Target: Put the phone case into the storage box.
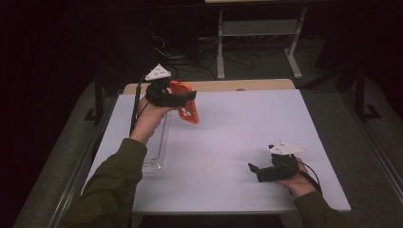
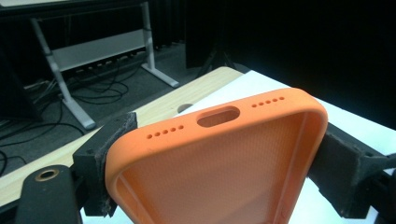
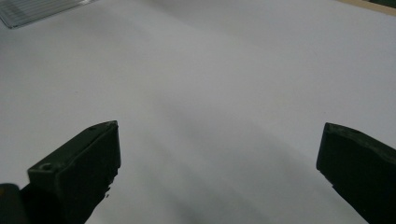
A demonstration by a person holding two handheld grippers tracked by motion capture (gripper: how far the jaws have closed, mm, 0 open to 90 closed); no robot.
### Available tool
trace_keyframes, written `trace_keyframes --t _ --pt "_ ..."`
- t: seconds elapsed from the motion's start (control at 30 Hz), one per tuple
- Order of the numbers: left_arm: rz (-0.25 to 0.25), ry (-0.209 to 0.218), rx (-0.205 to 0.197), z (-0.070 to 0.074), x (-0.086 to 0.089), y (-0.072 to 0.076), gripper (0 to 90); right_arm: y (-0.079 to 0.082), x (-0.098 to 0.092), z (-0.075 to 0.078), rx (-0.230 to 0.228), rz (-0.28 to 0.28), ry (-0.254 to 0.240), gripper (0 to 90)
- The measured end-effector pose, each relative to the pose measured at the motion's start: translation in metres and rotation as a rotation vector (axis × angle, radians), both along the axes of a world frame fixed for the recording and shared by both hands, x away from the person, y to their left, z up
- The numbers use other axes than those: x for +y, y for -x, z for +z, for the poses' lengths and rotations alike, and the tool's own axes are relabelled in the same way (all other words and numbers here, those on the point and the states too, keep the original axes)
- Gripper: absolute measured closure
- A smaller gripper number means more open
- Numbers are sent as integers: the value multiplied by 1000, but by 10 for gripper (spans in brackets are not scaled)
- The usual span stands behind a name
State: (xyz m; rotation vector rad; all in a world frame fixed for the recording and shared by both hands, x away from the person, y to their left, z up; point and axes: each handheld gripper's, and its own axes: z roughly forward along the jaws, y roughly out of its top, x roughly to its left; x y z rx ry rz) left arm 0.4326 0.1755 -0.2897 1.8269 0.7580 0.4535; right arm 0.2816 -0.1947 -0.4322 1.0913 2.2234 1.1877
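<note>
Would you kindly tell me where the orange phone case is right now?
The orange phone case is clamped in the left tongs, held above the white table's far-left area in the high view, beside the clear tray.

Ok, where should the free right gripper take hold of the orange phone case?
Probably on the lower long edges of the phone case, coming from its right. The left gripper already clamps it across the width near the top, so the lower half hangs free above the table. The right gripper is open.
</note>
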Motion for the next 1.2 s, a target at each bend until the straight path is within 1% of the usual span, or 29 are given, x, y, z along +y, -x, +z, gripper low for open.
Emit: trace_keyframes --t 0.03,0.1,0.33,0.47,0.53,0.57,0.6,0.63,0.7,0.73,0.77,0.8,0.83,0.87,0.97,1.0,1.03,1.13,1.2 --pt "7 5 -1 1 1 -1 153 0 0 0 -1 1 1 0" --pt "11 -2 -2 2 4 -3 153 0 0 0 0 0 1 0" --pt "46 2 -16 5 11 -8 153 0 0 0 1 1 -1 0" --pt "66 -7 -24 7 17 -12 153 0 0 0 0 2 3 0" --pt "78 -4 -27 7 19 -14 154 0 1 -1 0 3 4 0" --pt "85 -14 -30 7 22 -15 153 0 1 -1 -1 3 4 0" --pt "94 -13 -31 7 23 -16 154 0 1 -1 2 0 0 0" --pt "104 -6 -33 7 24 -17 154 0 1 -1 2 -1 -1 0" --pt "117 -6 -34 7 28 -19 154 0 1 -1 2 -2 -2 0" --pt "123 -10 -39 7 30 -21 154 0 1 -1 2 -2 -4 0" --pt "129 -10 -35 7 32 -21 154 0 1 -1 3 -3 -5 0" --pt "133 -20 -39 6 34 -23 154 0 1 -1 2 -3 -4 0" --pt "144 -11 -35 5 35 -23 154 0 1 -1 2 -2 -3 0" --pt "151 -19 -40 5 37 -25 154 0 1 -1 11 -5 -6 0" --pt "176 -17 -37 4 41 -28 154 0 1 -1 11 -5 -5 0" --pt "176 -33 -45 4 44 -29 154 0 1 -1 13 -7 -6 0" --pt "188 -26 -42 3 44 -29 154 0 1 -1 11 -6 -6 0" --pt "212 -43 -49 2 47 -32 154 0 1 -1 6 -5 -2 0" --pt "225 -42 -42 1 49 -34 154 0 1 -1 5 -5 -2 0"
